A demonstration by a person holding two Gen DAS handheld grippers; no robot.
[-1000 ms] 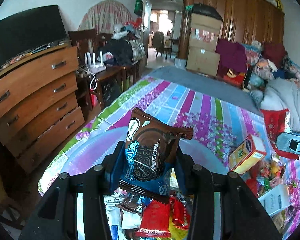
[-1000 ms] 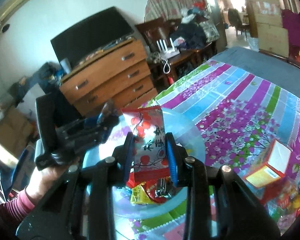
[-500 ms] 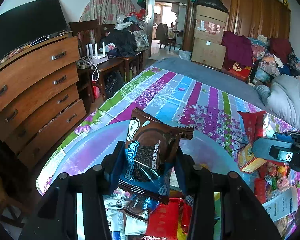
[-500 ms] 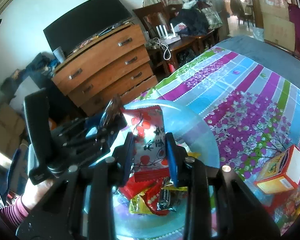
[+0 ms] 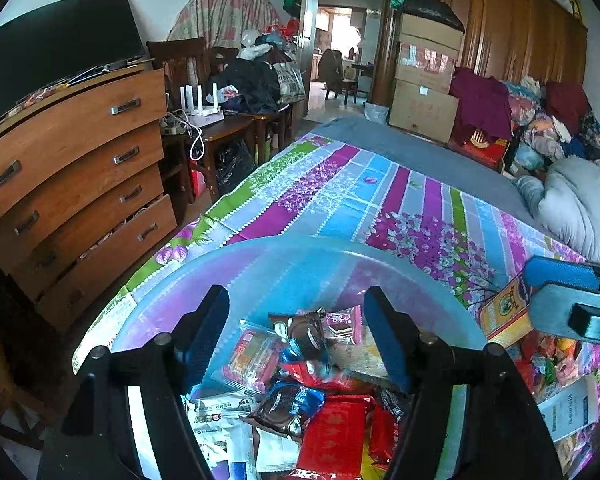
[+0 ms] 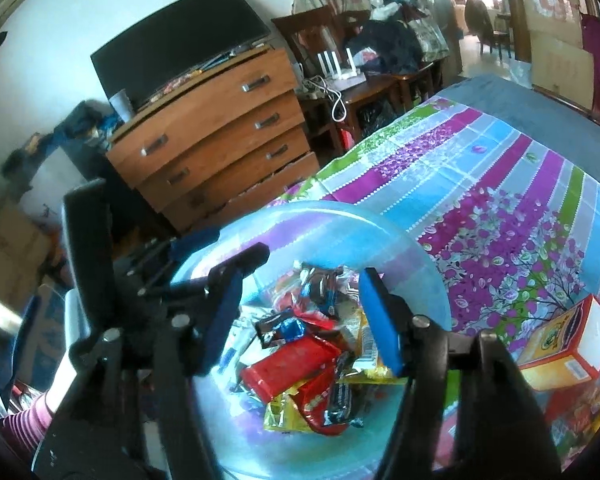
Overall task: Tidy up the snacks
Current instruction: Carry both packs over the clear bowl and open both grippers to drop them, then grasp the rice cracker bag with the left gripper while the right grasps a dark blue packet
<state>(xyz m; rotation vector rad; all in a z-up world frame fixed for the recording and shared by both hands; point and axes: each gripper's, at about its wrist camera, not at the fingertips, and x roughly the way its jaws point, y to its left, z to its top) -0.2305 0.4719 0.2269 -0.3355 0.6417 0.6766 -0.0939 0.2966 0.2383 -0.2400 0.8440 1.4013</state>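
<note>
While both tongs [image 5: 296, 328] open empty, the bowl's rim [image 5: 300, 242] encircles them.

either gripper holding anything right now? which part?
Nothing held. Left gripper and right gripper both have jaws opening with nothing between them; the snack packets lie loose in the clear bowl below.

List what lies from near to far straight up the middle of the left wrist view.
Red snack packet → chocolate cookie packet → far rim of the clear blue bowl → striped floral cloth → grey bedspread → stacked cardboard boxes.
</note>
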